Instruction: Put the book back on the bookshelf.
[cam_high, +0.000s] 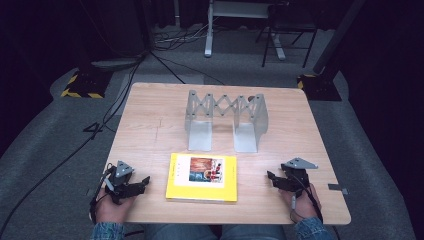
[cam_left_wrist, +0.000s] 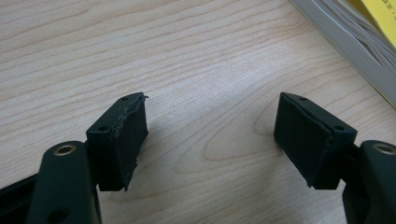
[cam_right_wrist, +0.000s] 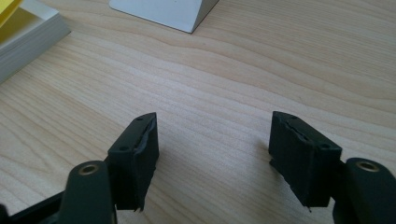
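At the near edge of the tabletop (cam_high: 150, 130), the left gripper (cam_high: 142, 184) rests at about 8 o'clock from the centre and the right gripper (cam_high: 271, 179) at about 4 o'clock, each held in a hand with a denim cuff at the wrist. Both point inward toward the middle. In the left gripper view the fingers (cam_left_wrist: 122, 140) are spread wide over bare wood with nothing between them; in the right gripper view the fingers (cam_right_wrist: 135, 156) are also spread, gripping nothing.

Between the two grippers, at 6 o'clock, lies the yellow book (cam_high: 202, 177), flat, cover up, clear of both grippers. Its long axis runs from 9 to 3 o'clock, its spine on the 9 o'clock side and its page edges toward 3 o'clock. Its near long edge sits close to the tabletop's near edge; bare wood lies open on either short side, where the grippers stand.

Beyond the book, toward 12 o'clock, stands the grey metal expanding bookend (cam_high: 226, 117), its two upright plates joined by a scissor lattice, base plates facing the book. A strip of open wood separates them. Past it the tabletop ends, with cables on the grey floor (cam_high: 65, 150).
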